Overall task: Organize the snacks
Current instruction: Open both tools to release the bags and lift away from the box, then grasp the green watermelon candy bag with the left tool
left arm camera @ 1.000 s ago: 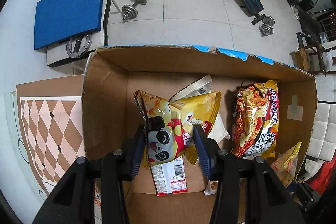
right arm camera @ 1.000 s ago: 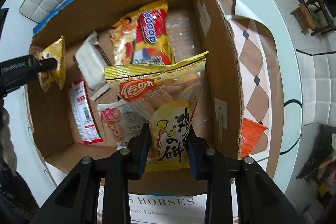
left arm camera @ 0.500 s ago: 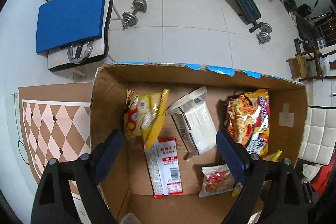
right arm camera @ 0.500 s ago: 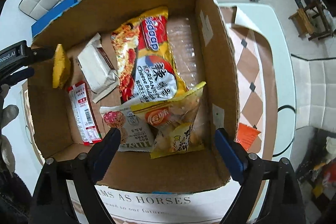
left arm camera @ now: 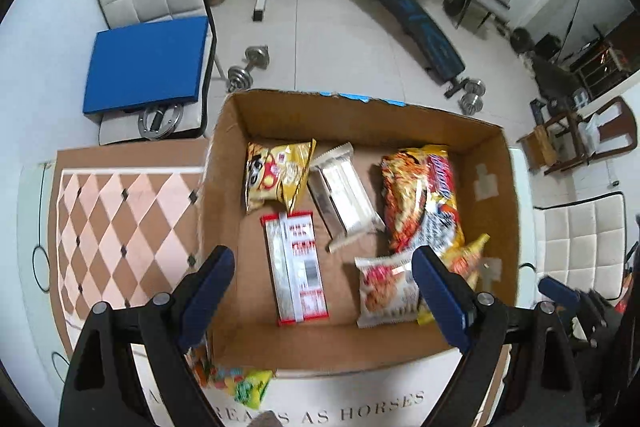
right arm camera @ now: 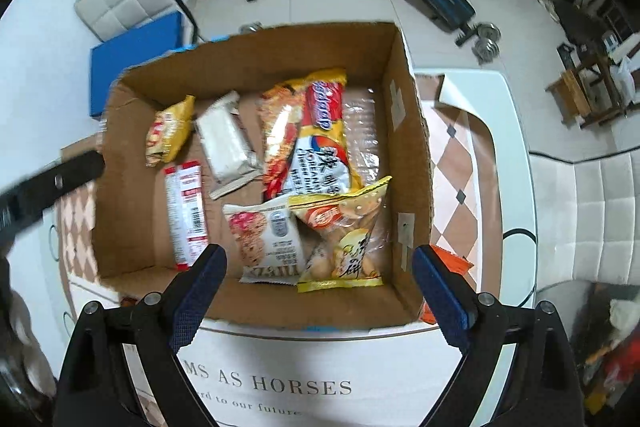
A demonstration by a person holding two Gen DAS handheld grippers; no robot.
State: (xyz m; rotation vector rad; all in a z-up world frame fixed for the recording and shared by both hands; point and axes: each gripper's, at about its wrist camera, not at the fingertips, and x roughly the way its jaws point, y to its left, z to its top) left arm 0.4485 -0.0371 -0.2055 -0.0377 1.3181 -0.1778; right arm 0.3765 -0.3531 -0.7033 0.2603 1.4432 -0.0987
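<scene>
Both the left hand-held gripper (left arm camera: 323,277) and the right hand-held gripper (right arm camera: 320,277) hang wide open and empty above the cardboard box (left arm camera: 360,347), which holds six snack packets and stands on the desk. The next pick should be a loose packet outside the box, pinched mid-body. Only the left view shows the colourful candy bag (left arm camera: 236,385) at the box's near-left corner; only the right view shows the orange packet (right arm camera: 450,263) by its right wall.

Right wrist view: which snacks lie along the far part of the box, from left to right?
Small yellow bag → white packet → large noodle pack → clear plastic packet.
</scene>
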